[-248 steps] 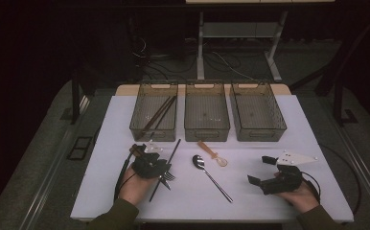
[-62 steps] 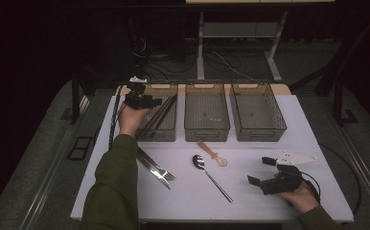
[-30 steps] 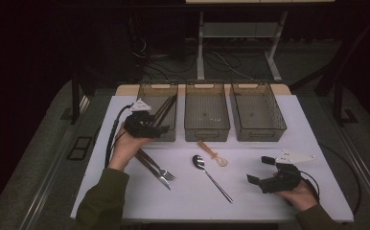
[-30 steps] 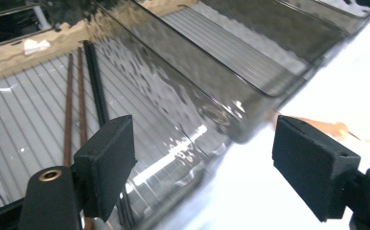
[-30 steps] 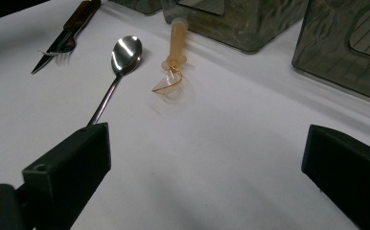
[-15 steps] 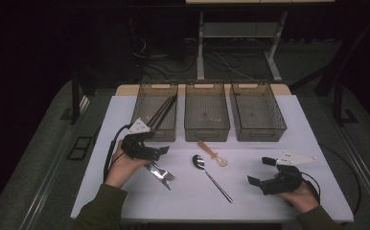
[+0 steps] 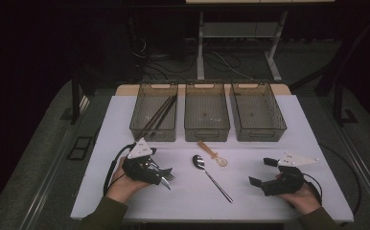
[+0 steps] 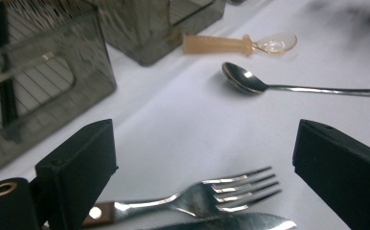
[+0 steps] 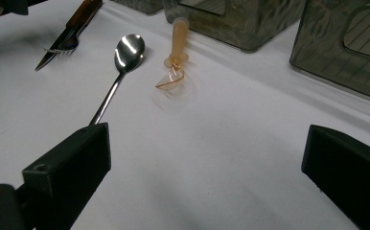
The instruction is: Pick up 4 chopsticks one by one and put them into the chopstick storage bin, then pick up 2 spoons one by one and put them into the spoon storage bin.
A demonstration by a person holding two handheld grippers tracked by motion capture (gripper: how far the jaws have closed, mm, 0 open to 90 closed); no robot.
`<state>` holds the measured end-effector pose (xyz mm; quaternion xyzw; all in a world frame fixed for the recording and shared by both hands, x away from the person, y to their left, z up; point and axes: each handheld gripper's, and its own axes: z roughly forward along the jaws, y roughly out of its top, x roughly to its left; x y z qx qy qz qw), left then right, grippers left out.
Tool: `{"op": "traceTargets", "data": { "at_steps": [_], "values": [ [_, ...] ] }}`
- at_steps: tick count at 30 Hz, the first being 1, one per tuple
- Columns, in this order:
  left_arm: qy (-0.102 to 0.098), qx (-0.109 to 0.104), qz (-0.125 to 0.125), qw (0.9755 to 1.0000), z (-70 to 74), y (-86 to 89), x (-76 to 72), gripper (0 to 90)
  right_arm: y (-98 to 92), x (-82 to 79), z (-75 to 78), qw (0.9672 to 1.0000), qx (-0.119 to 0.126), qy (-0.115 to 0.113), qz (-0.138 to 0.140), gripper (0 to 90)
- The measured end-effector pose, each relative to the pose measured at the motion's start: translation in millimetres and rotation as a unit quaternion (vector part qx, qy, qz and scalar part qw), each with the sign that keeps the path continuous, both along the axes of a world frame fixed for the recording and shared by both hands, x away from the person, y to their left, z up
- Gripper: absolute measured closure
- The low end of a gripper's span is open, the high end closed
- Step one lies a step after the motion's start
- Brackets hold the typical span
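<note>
Two grippers work here: the left gripper [image 7: 166,176], whose jaws have just been opening, stands spread over one fork [image 8: 207,194] and one knife [image 8: 231,222] lying side by side on the white mat [image 7: 269,148]. Further right lie one steel spoon [image 7: 211,176] and one amber plastic spoon [image 7: 212,154], before three mesh bins [image 7: 207,132]. The right gripper [image 7: 262,171] rests wide apart, holding nothing.

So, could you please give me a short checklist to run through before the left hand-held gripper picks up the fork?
1. Left hand-held gripper open, jaws just widened, nothing gripped: ok.
2. Fork between the jaws, flat on the table: ok.
3. Knife clear of the fork: not ok, it lies right alongside.
4. Metal spoon and plastic spoon out of the way: ok.
5. Left bin has room: ok, only chopsticks inside.
6. Right hand-held gripper open and apart: ok.
</note>
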<state>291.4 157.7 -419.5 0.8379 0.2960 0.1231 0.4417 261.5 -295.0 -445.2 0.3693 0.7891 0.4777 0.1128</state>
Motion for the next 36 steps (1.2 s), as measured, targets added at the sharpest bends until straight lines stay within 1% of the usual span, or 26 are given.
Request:
{"op": "traceTargets", "data": {
  "at_steps": [3, 6, 9, 10, 11, 12, 13, 14, 16, 17, 19, 23, 26, 30, 33, 36],
  "values": [
    [0.003, 0.005, -0.004, 1.0000, -6.2, 0.6, -6.5, 4.8, -0.3, 0.0, -0.1, 1.0000, 0.001, 0.002, -0.001, 2.3],
    [0.010, -0.002, -0.006, 0.9999, -11.3, 1.7, -12.4, 0.0, 0.3, 0.2, 0.0, 1.0000, 0.001, 0.002, 0.000, 2.4],
    [0.005, -0.007, -0.007, 0.9999, -14.5, 2.9, -17.5, 0.0, 2.0, 0.7, 0.1, 1.0000, -0.005, 0.002, 0.004, 2.4],
    [0.007, -0.012, -0.007, 0.9999, -15.8, 2.3, -19.3, 0.0, 2.8, 0.6, 0.4, 0.9999, -0.006, 0.006, 0.006, 2.4],
    [0.007, -0.008, -0.012, 0.9999, -17.1, 2.7, -20.2, 0.0, 3.6, 1.0, 0.5, 0.9999, -0.006, 0.005, 0.006, 2.3],
    [0.012, -0.005, -0.013, 0.9998, -19.4, 1.9, -21.5, 0.0, 4.4, 1.3, 0.7, 0.9999, -0.005, 0.007, 0.008, 2.3],
    [0.009, 0.000, -0.018, 0.9998, -20.9, 2.0, -21.0, 0.0, 5.6, 1.7, 0.7, 0.9999, -0.006, 0.007, 0.010, 2.4],
    [0.016, 0.005, -0.017, 0.9997, -23.0, 1.5, -21.6, 0.0, 6.4, 2.2, 0.5, 0.9999, -0.007, 0.007, 0.012, 2.4],
    [0.019, 0.005, -0.018, 0.9996, -25.3, 1.7, -21.3, 0.0, 8.3, 3.2, 0.5, 0.9998, -0.010, 0.009, 0.012, 2.4],
    [0.019, 0.008, -0.017, 0.9996, -25.4, 2.5, -21.0, 0.0, 9.3, 3.6, 0.8, 0.9998, -0.011, 0.009, 0.011, 2.3],
    [0.020, 0.005, -0.015, 0.9997, -25.4, 3.5, -21.4, 0.0, 11.2, 3.9, 1.7, 0.9998, -0.010, 0.008, 0.012, 2.3],
    [0.016, 0.004, -0.013, 0.9998, -24.5, 5.4, -22.8, 0.0, 15.4, 5.6, 2.8, 0.9997, -0.019, 0.007, 0.016, 2.4],
    [0.015, 0.006, -0.013, 0.9998, -23.9, 6.4, -23.2, 0.0, 18.0, 8.2, 4.9, 0.9997, -0.019, 0.008, 0.015, 2.3],
    [0.014, 0.003, -0.011, 0.9998, -24.3, 7.0, -23.2, 0.0, 21.1, 11.3, 6.8, 0.9996, -0.021, 0.004, 0.020, 2.3],
    [0.013, 0.001, -0.011, 0.9999, -24.2, 7.0, -22.6, 0.0, 24.4, 14.3, 10.2, 0.9996, -0.017, 0.006, 0.022, 2.4],
    [0.012, 0.001, -0.013, 0.9999, -23.7, 6.7, -23.0, 0.0, 27.4, 17.0, 14.8, 0.9994, -0.022, 0.001, 0.025, 2.4]
  ]
}}
